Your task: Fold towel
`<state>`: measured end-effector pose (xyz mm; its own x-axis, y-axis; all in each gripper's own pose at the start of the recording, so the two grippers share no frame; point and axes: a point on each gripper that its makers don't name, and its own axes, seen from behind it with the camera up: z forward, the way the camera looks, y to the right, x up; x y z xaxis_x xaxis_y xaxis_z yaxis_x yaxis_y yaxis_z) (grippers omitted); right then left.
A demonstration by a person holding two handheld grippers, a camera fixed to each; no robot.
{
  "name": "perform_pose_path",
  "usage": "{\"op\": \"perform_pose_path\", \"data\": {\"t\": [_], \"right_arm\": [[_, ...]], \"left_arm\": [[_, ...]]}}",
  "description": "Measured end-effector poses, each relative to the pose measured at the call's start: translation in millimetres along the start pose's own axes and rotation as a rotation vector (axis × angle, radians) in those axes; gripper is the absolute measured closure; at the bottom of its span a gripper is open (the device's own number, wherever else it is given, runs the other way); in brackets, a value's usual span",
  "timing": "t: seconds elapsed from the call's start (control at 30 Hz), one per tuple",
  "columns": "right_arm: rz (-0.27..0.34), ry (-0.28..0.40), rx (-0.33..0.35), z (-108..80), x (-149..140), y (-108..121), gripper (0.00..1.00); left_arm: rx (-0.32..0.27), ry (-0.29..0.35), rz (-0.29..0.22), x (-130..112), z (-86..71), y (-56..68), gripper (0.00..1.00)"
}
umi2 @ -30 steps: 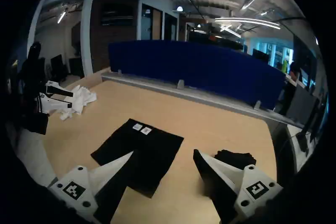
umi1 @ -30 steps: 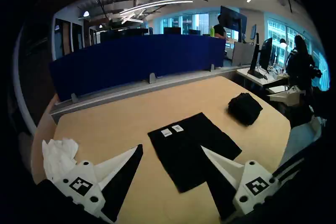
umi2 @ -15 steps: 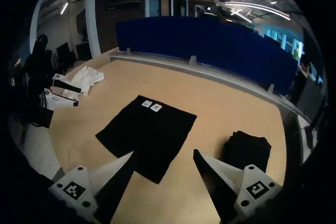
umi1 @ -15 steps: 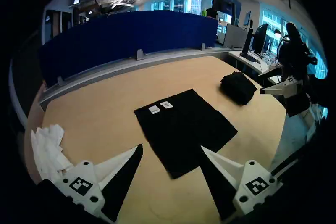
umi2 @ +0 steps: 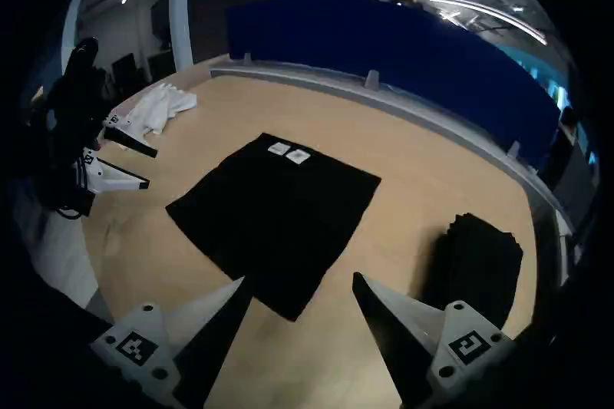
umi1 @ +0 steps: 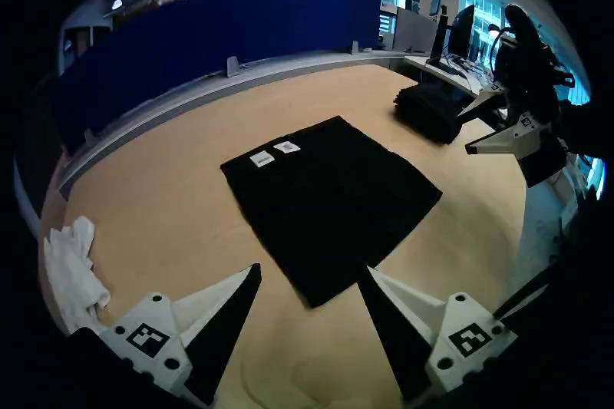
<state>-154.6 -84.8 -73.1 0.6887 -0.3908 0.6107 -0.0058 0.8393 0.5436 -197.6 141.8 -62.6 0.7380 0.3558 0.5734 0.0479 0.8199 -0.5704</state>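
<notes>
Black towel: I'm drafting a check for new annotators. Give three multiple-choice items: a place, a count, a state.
1. In the right gripper view, the folded black stack lies: A) right of the black towel B) on it C) left of it
2. How many white labels show on the towel? A) one B) two C) four
3. The left gripper is: A) open, empty B) shut on the towel C) shut on a label
Answers: 1 A, bare table lies between them; 2 B, a pair at its far edge; 3 A, its fingers stand wide apart, gripping nothing.
</notes>
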Motion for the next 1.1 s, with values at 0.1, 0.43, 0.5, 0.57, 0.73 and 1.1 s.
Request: {"op": "perform_pose_path", "data": {"t": [0.1,0.43,0.5,0.57,0.73,1.1], "right_arm": [[0.002,-0.02,0.006,9.9,-12.5,-2.8,0.01],[0.001,-0.068,0.008,33.3,-44.3,-4.2,0.01],[0.004,-0.074,0.008,36.9,-49.0,-3.9,0.01],[0.008,-0.079,0.008,40.0,-53.3,-3.6,0.01],[0.018,-0.088,0.01,47.0,-63.0,-4.6,0.01],[0.005,-0.116,0.017,59.5,-83.5,-12.7,0.07]], "left_arm": [[-0.009,-0.011,0.002,-8.5,9.6,2.9,0.08],[-0.038,-0.049,-0.017,-29.7,31.3,12.2,0.08],[-0.043,-0.059,-0.02,-34.8,35.2,13.2,0.09],[-0.048,-0.069,-0.022,-39.8,38.9,14.1,0.09],[-0.051,-0.088,-0.026,-50.3,43.1,13.7,0.08],[-0.037,-0.135,-0.017,-69.0,44.9,10.5,0.11]]}}
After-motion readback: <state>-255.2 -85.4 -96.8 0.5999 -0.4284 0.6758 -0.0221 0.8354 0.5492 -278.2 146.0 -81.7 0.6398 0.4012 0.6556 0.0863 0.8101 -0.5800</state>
